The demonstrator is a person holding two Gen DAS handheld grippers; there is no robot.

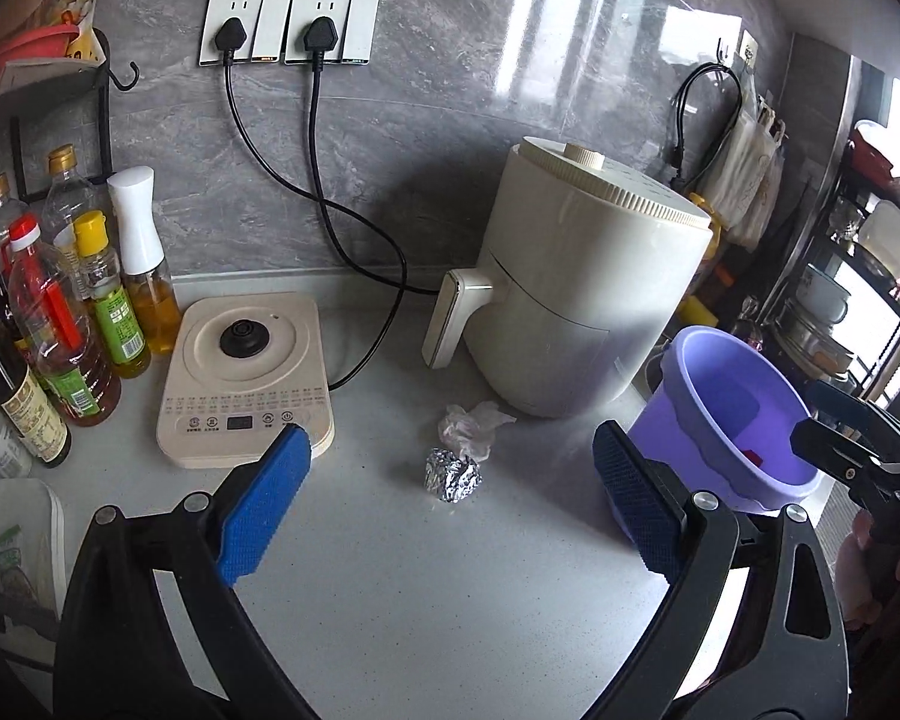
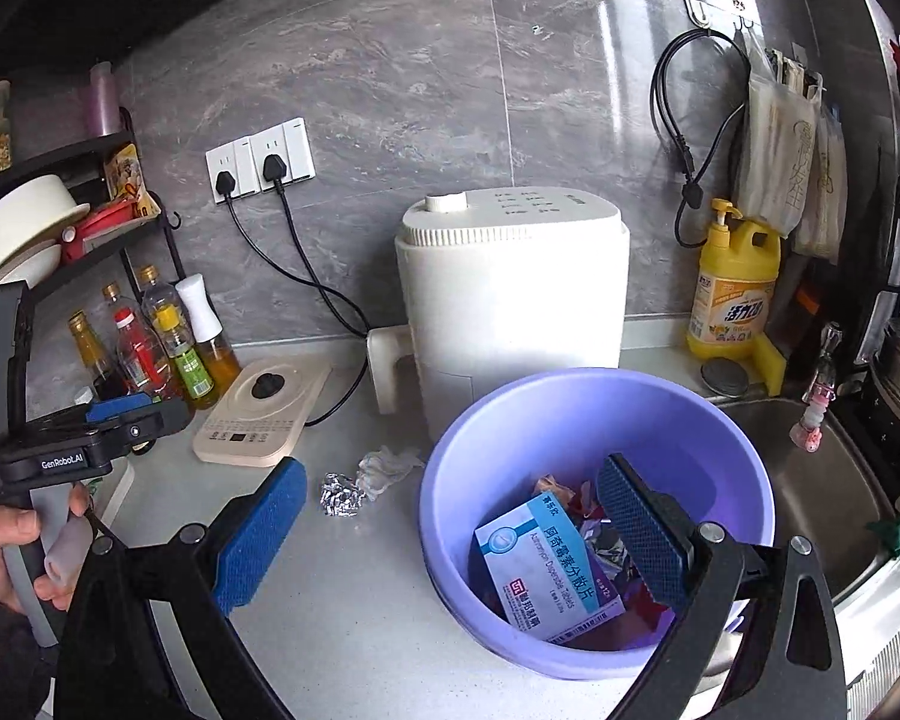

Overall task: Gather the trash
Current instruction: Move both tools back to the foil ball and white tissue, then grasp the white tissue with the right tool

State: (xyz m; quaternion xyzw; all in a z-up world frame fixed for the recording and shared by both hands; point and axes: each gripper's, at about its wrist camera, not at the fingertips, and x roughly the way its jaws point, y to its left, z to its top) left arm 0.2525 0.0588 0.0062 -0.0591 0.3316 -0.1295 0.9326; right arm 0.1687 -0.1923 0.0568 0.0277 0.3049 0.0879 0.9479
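A crumpled foil ball point(image 1: 452, 475) and a crumpled clear plastic wrapper point(image 1: 471, 423) lie on the grey counter just ahead of my open, empty left gripper point(image 1: 450, 480). Both also show in the right wrist view, the foil ball point(image 2: 341, 496) and the wrapper point(image 2: 384, 470) left of a purple bucket point(image 2: 744, 468). The bucket holds a blue-and-white medicine box point(image 2: 549, 570) and several wrappers. My right gripper point(image 2: 450, 516) is open and empty, its right finger above the bucket. The bucket point(image 1: 690, 414) stands right of the left gripper.
A white air fryer point(image 1: 588, 294) stands behind the trash. A cream kettle base point(image 1: 243, 378) and several oil bottles point(image 1: 72, 312) are at the left. A yellow detergent bottle point(image 2: 732, 288) and a steel sink point(image 2: 822, 480) are at the right. Two black cords point(image 1: 330, 222) run from wall sockets.
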